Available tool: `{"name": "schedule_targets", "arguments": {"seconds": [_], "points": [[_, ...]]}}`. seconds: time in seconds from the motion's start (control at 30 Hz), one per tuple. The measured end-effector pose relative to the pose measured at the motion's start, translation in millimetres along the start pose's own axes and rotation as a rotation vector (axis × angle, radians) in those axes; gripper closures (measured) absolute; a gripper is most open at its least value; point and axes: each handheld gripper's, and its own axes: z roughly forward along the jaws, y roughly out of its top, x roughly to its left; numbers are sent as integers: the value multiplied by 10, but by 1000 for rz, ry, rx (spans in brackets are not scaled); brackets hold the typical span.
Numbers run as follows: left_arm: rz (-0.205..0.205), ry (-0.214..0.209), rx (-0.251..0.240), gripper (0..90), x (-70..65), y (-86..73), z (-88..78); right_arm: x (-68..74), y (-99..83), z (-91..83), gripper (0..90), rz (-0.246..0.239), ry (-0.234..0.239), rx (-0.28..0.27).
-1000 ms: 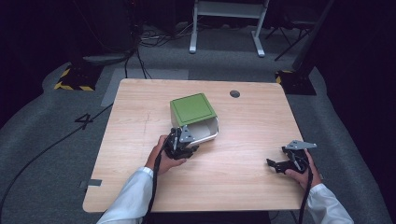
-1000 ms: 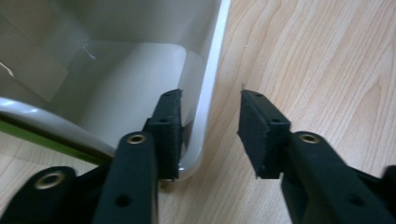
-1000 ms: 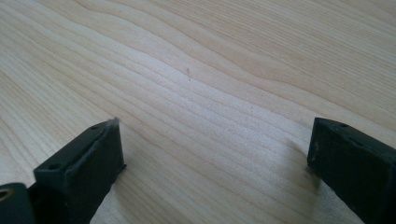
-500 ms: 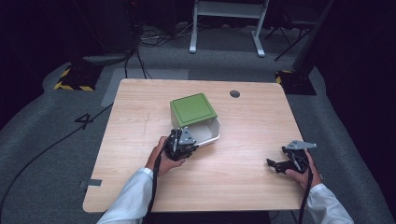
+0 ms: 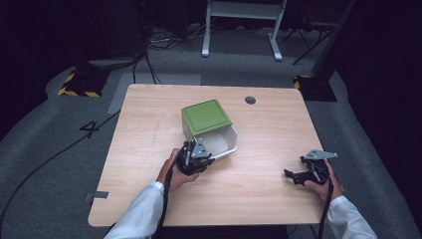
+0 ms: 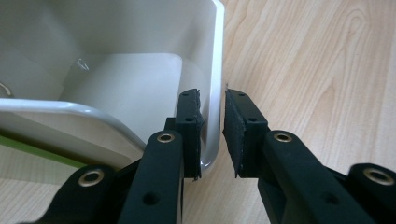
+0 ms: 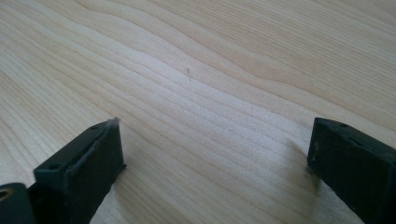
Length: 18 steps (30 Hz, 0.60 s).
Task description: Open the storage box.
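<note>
Left gripper view is showing the left gripper [image 6: 212, 135] pinching the white box's [image 5: 219, 142] wall at frame middle. Right gripper [image 5: 298, 175] is resting wide open, lower right. Next, probably lifting gently.

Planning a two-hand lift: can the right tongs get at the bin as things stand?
Probably yes. The right tongs sit open on bare table, nothing between them and the bin. The left tongs are clamped on its near wall; the right side looks free.
</note>
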Motion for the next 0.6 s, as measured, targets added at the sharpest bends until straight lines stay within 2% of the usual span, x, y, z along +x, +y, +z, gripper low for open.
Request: {"name": "schedule_targets", "arguments": {"seconds": [0.03,0.2,0.47,0.6], "points": [[10,-14,-3,746,-9,0,-6,0,0,0,36,0,0,0],[21,-23,-3,747,-37,9,-4,0,0,0,36,0,0,0],[45,-19,20,755,-135,25,4,0,0,0,36,0,0,0],[40,-21,21,756,-161,31,4,0,0,0,36,0,0,0]]}}
